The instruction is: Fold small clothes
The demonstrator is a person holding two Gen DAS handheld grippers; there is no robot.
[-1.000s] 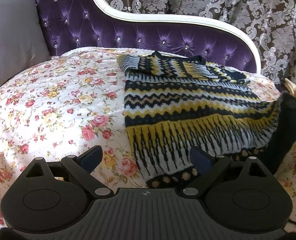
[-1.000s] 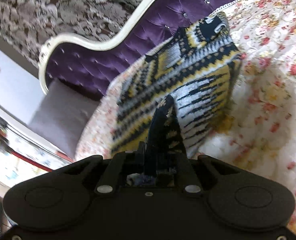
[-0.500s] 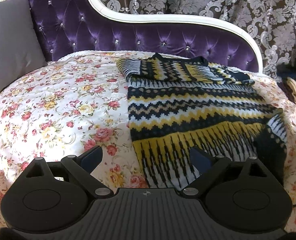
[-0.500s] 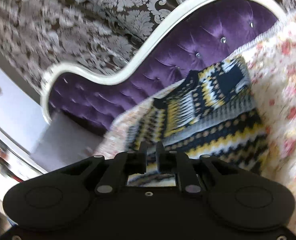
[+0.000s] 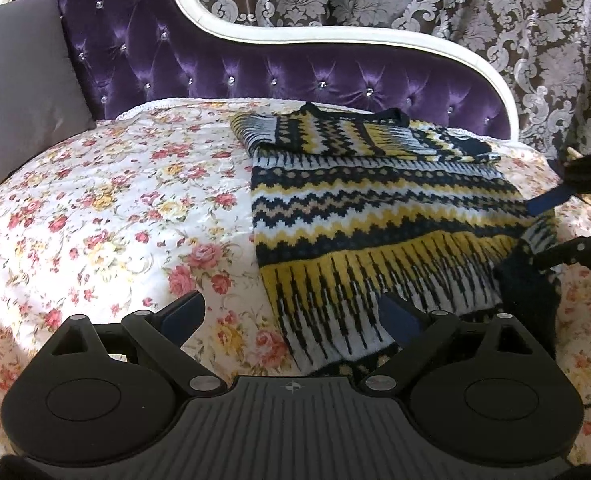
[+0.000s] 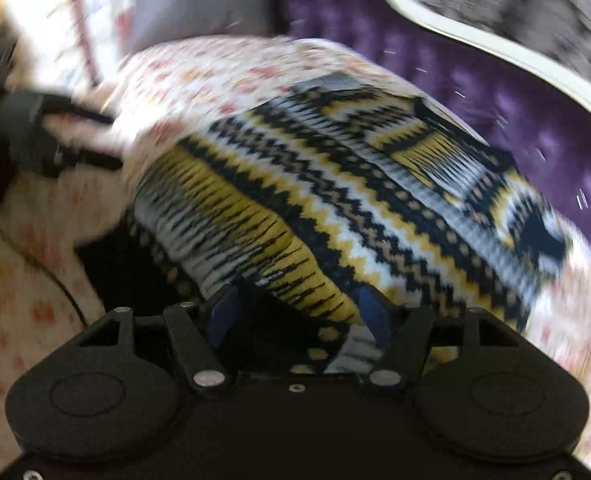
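Note:
A black, yellow and white patterned sweater lies on the floral bed cover, its sleeves folded across the top. My left gripper is open and empty, low over the sweater's near left hem corner. My right gripper is open, its jaws astride the sweater's near hem, which is bunched and turned over there. The right gripper also shows at the right edge of the left wrist view, at the sweater's right hem corner. The right wrist view is blurred by motion.
The floral bed cover spreads left of the sweater. A purple tufted headboard with a white frame runs behind. A grey pillow leans at the far left. Patterned curtains hang behind the headboard.
My right gripper has let go of the sweater's hem corner, opened, and swung round to face the sweater from the right. The lifted corner has dropped onto the sweater. The left gripper rose slightly.

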